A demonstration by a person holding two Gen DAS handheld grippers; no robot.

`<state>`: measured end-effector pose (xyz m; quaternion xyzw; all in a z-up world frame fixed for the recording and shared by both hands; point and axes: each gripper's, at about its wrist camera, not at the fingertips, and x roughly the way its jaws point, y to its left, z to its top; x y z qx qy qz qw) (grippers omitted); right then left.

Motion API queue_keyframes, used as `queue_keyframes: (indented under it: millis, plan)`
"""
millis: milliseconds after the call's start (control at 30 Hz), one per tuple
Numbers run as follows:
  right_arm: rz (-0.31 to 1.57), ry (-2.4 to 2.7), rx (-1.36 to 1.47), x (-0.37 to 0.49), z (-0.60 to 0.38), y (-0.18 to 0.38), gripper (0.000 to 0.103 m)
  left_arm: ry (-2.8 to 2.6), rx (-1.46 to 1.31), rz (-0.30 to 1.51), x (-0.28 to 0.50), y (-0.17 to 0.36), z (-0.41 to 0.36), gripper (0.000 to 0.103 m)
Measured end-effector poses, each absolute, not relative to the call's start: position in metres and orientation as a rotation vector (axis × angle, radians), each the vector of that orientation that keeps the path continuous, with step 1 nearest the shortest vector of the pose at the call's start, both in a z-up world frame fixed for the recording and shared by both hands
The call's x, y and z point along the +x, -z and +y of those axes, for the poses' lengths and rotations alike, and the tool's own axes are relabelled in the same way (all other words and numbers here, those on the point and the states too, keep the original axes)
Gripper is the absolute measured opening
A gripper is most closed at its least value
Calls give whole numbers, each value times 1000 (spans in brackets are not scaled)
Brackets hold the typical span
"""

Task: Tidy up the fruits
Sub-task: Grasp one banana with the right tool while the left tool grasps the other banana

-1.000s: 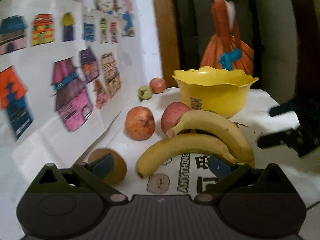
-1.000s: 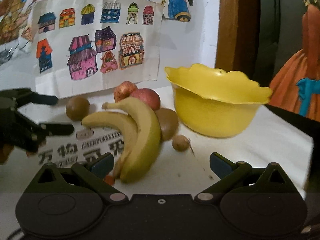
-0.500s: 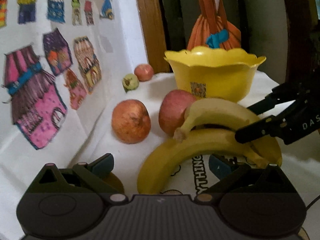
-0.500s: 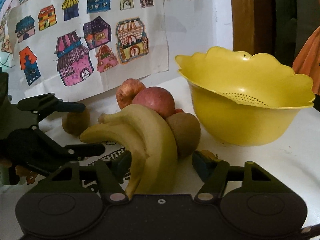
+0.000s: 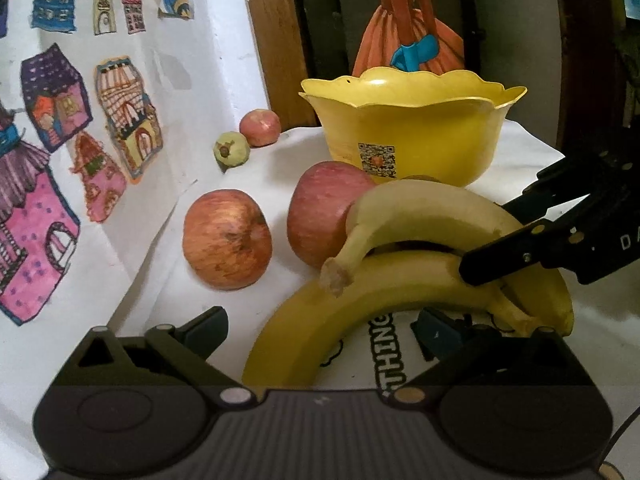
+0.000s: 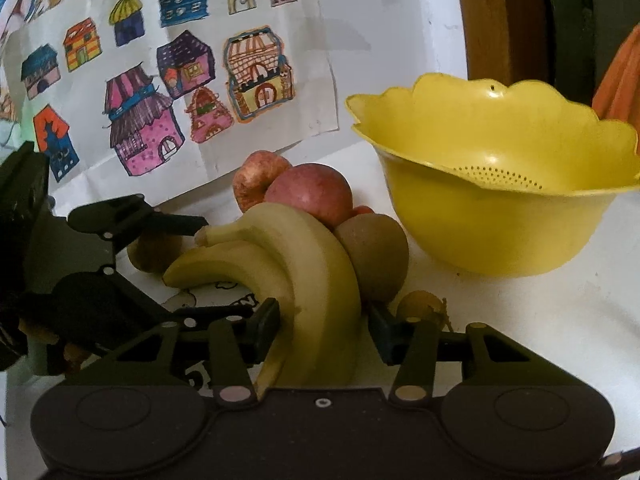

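- White cloth-covered table (image 6: 540,320) backed by a wall w/ kids' house drawings (image 6: 168,80); we've got fruit spread across it.
- Right gripper (image 6: 320,326): jaws on both sides of the banana bunch (image 6: 312,264) near the stem end, pads at or almost at the peel; can't tell if it's clamped.
- Left gripper (image 5: 320,322): jaws wide apart, tip of the lower banana sitting between them, no squeeze.
- Yellow bowl (image 6: 500,208) ahead and to the right of our right gripper, nothing visible inside.
- Two red apples (image 5: 228,244) just behind the bananas, one touching the bunch.
- Kiwi (image 6: 372,256) tucked against the bunch's right side.
- Far back by the wall: a small green fruit (image 5: 232,152) and another apple (image 5: 260,127).
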<state>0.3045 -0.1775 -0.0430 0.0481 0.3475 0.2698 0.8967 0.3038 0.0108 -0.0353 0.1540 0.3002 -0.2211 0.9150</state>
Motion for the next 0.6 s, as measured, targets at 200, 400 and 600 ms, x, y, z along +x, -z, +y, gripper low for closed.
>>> queue_keyframes:
  millis: [200,400,600]
  plan:
    - [718,-566,117,302,-181,40,38,515,297,671,311,36,7,100]
    - [733,-562,129,299,-189,40,36,529,282,702,309,34,8,94]
    - [752,-533,161,285,-210,42,36,580,273,746,291,32,10,92]
